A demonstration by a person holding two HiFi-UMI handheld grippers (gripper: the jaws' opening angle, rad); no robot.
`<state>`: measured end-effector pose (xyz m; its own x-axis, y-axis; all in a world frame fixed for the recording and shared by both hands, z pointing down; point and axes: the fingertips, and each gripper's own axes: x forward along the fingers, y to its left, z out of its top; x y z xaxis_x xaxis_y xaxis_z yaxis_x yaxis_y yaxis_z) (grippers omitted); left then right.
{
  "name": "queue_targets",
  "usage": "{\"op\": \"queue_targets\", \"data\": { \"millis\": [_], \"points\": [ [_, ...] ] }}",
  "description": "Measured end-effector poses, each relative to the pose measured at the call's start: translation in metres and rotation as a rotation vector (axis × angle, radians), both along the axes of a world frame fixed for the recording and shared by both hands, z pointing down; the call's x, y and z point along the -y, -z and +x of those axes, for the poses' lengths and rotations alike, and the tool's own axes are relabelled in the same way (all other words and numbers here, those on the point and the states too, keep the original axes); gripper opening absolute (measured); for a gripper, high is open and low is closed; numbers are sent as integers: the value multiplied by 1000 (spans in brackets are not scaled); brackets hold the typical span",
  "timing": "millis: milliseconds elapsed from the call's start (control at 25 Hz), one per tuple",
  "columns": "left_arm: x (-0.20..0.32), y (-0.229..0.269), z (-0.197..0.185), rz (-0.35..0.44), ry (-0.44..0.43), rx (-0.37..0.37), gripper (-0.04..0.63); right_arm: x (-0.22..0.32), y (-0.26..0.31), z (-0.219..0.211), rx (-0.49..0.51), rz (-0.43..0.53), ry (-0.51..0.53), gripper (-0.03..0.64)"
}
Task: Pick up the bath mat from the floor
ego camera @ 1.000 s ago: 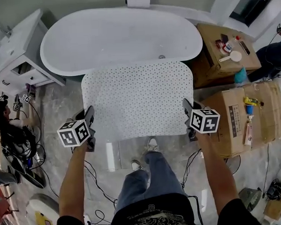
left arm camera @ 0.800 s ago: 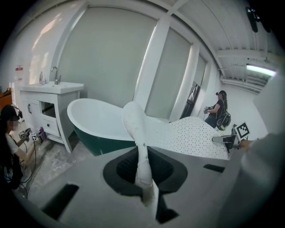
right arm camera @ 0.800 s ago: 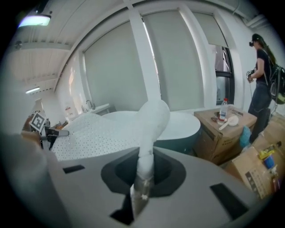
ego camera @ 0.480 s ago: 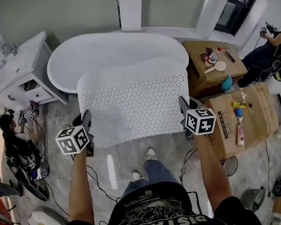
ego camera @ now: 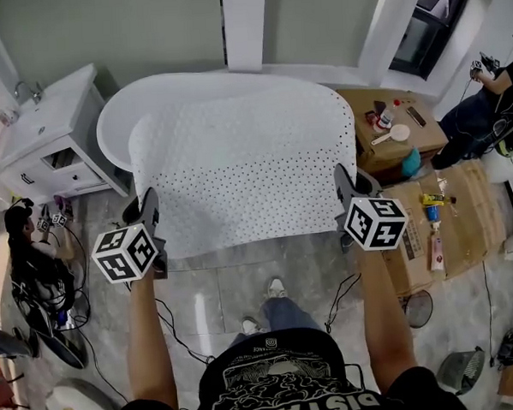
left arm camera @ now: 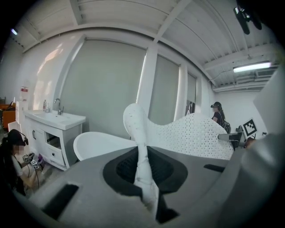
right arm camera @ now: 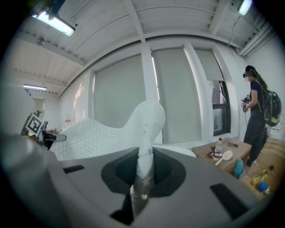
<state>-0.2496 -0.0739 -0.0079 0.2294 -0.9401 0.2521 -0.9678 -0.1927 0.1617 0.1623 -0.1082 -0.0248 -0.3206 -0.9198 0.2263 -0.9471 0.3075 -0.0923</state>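
The white perforated bath mat (ego camera: 246, 170) hangs spread out in the air between both grippers, in front of the bathtub. My left gripper (ego camera: 151, 216) is shut on the mat's near left corner; in the left gripper view the mat (left arm camera: 144, 160) is pinched edge-on between the jaws of the left gripper (left arm camera: 143, 176). My right gripper (ego camera: 345, 189) is shut on the near right corner, and in the right gripper view the mat (right arm camera: 146, 133) rises from the closed jaws of the right gripper (right arm camera: 142, 176). The mat's far edge curls over the tub.
A white bathtub (ego camera: 115, 121) stands behind the mat, a white vanity with sink (ego camera: 39, 138) to its left. Cardboard boxes (ego camera: 459, 223) with bottles and a scoop lie at the right. A person (ego camera: 23, 246) crouches at the left, another person (right arm camera: 258, 120) stands at the right. Cables run across the marble floor (ego camera: 243, 273).
Both grippers have risen with the mat held taut between them. The mat has come up off the floor and now covers more of the tub in the head view.
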Motion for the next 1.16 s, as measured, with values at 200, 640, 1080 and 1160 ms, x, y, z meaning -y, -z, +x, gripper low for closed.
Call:
{"op": "queue_targets", "data": {
  "millis": [200, 640, 1080, 1160],
  "points": [
    [0, 17, -5, 33, 3, 16, 34, -7, 18, -7, 8, 37, -3, 29],
    [-6, 29, -8, 54, 14, 50, 34, -17, 22, -9, 16, 60, -5, 29],
    [-7, 33, -10, 54, 13, 59, 34, -20, 26, -11, 13, 71, -8, 29],
    [-6, 35, -13, 53, 10, 60, 34, -19, 28, -14, 12, 70, -10, 29]
  ]
}}
